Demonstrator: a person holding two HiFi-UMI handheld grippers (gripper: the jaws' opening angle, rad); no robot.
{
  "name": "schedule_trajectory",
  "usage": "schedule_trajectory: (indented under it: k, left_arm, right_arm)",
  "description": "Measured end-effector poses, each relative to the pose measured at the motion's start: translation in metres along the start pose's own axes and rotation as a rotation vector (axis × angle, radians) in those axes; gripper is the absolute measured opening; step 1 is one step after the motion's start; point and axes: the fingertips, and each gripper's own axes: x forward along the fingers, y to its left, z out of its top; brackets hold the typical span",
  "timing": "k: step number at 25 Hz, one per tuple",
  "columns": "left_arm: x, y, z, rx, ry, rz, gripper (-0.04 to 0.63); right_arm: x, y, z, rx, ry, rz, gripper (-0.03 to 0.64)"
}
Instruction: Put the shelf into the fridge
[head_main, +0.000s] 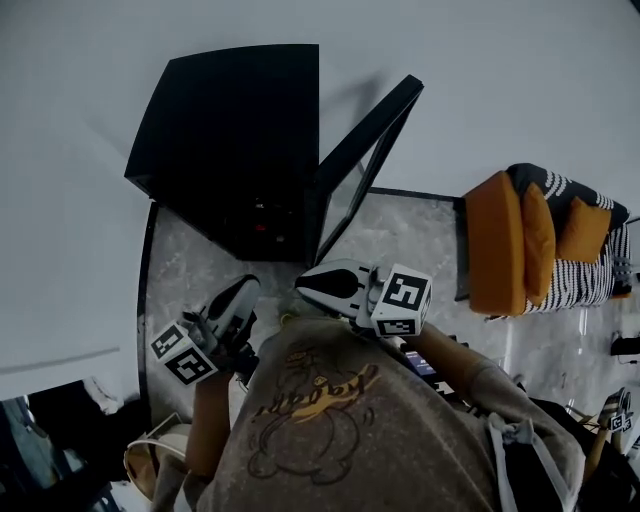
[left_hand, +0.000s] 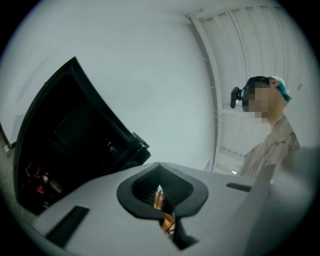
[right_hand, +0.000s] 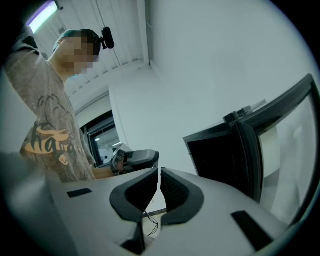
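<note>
Left gripper (left_hand: 160, 173) is clamped fully closed with nothing in it, and right gripper (right_hand: 159, 175) has its 2 jaws pretty much together too, just a hairline slit and nothing between them. Both are held about level in front of the person's chest (head_main: 330, 420), elbows tucked in, noses aimed at the fridge (head_main: 235, 140), with the left one sitting a bit lower and further out to the side. The fridge is a black box on the floor against the wall, and its door (head_main: 365, 160) is swung open toward the right. Honestly can't pick out the shelf anywhere, the inside is too dark. The floor (head_main: 400, 235) is grey marble-look, the wall (head_main: 520, 70) is plain white, and an orange sofa (head_main: 505, 240) with striped cushions sits well off to the right.
</note>
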Motion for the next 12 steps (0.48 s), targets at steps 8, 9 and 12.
schedule_trajectory:
  k: [8, 9, 12]
  left_arm:
    - [0.007, -0.003, -0.01, 0.13, 0.045, -0.018, 0.003]
    - [0.008, -0.001, -0.009, 0.134, 0.047, -0.013, 0.003]
    - [0.011, 0.004, -0.005, 0.144, 0.043, -0.01, 0.003]
  right_arm:
    - [-0.002, 0.013, 0.011, -0.03, -0.016, 0.11, 0.031]
    - [-0.003, 0.012, 0.012, -0.036, -0.014, 0.113, 0.031]
    - [-0.003, 0.006, 0.016, -0.056, -0.01, 0.118, 0.031]
